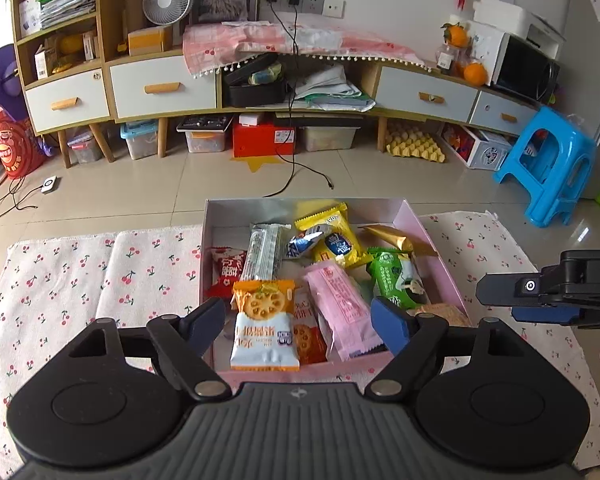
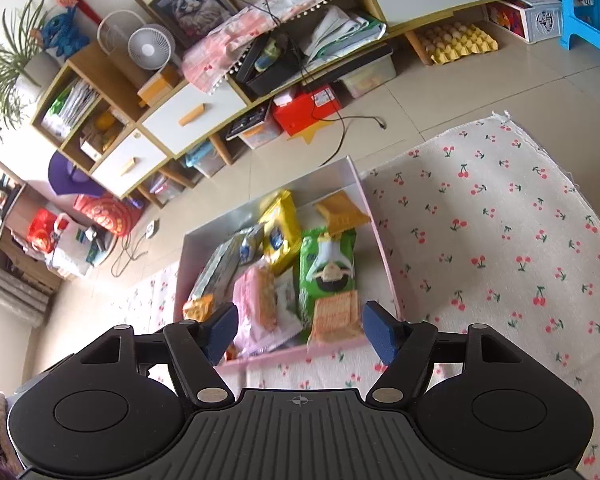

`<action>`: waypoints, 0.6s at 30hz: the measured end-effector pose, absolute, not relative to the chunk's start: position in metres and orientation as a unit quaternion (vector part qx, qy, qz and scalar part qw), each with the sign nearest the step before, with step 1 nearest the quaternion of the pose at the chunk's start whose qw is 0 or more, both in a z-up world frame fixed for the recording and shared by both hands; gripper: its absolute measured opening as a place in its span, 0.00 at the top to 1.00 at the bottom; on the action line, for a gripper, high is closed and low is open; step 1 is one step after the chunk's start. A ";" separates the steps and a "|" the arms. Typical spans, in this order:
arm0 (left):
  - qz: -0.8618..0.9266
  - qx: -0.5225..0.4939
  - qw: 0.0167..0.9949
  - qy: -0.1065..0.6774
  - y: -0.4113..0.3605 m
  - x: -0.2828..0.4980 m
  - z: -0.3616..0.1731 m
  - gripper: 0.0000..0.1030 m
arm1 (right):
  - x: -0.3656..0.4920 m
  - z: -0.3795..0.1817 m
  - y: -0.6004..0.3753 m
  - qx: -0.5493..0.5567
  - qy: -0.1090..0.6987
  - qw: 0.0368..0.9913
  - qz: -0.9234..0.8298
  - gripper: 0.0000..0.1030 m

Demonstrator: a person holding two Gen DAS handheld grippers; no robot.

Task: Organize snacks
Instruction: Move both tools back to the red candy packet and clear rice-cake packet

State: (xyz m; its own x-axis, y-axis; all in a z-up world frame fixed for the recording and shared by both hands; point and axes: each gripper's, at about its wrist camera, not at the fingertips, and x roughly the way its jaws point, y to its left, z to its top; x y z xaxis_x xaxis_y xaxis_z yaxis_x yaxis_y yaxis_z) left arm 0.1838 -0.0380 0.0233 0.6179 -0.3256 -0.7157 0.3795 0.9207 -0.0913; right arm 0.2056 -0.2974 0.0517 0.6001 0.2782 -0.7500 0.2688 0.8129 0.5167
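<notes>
While both pairs of fingers stand spread and empty, the left gripper (image 1: 298,320) frames an orange biscuit packet (image 1: 265,326) lying in the pink box (image 1: 414,224); the right gripper (image 2: 300,330) hovers nearby. Sorting seems nearly finished; next, probably straightening that packet.

Cherry-print cloth (image 1: 60,288) lies bare on both sides of the pink box (image 1: 440,240), open passage left and right; the box's upright walls bar any low sideways entry, so its inside is reachable only from above. Box floor crowded: orange cracker packet (image 1: 265,322), pink packet (image 1: 342,310) and green packet (image 1: 394,280) fill the near half, with bare bottom only at the far-left corner. Right claw (image 1: 540,296) hangs over the cloth off the box's right wall, narrowing that side.
</notes>
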 end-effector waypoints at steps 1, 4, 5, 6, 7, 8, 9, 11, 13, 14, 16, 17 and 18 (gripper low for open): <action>-0.197 0.035 0.898 0.391 -0.036 0.178 0.024 0.23 | 0.202 0.054 -0.295 0.303 0.449 0.841 0.004 0.29; -0.199 0.039 0.897 0.393 -0.031 0.165 0.025 0.20 | 0.188 0.062 -0.288 0.293 0.455 0.841 0.012 0.28; -0.199 0.039 0.896 0.394 -0.029 0.162 0.026 0.19 | 0.185 0.064 -0.285 0.290 0.457 0.841 0.015 0.27; -0.200 0.038 0.896 0.394 -0.027 0.158 0.026 0.17 | 0.180 0.066 -0.282 0.286 0.459 0.841 0.016 0.26; -0.202 0.037 0.895 0.395 -0.024 0.152 0.026 0.16 | 0.175 0.068 -0.279 0.282 0.461 0.841 0.018 0.25; -0.204 0.036 0.895 0.396 -0.022 0.148 0.026 0.16 | 0.171 0.070 -0.276 0.277 0.463 0.841 0.019 0.23; -0.206 0.035 0.894 0.397 -0.019 0.143 0.026 0.15 | 0.168 0.071 -0.273 0.273 0.465 0.842 0.021 0.23; -0.207 0.035 0.893 0.399 -0.015 0.136 0.025 0.14 | 0.158 0.072 -0.268 0.268 0.469 0.841 0.027 0.22; -0.205 0.037 0.892 0.400 -0.011 0.129 0.024 0.11 | 0.150 0.072 -0.264 0.269 0.471 0.839 0.032 0.22; -0.205 0.038 0.892 0.402 -0.009 0.125 0.023 0.10 | 0.146 0.071 -0.262 0.270 0.473 0.838 0.034 0.21; -0.206 0.041 0.890 0.405 -0.004 0.115 0.020 0.09 | 0.138 0.068 -0.258 0.271 0.477 0.835 0.038 0.21; -0.207 0.044 0.888 0.408 -0.003 0.112 0.018 0.08 | 0.134 0.066 -0.256 0.271 0.480 0.833 0.040 0.20; -0.208 0.045 0.887 0.409 0.000 0.106 0.016 0.08 | 0.130 0.063 -0.254 0.271 0.482 0.832 0.042 0.18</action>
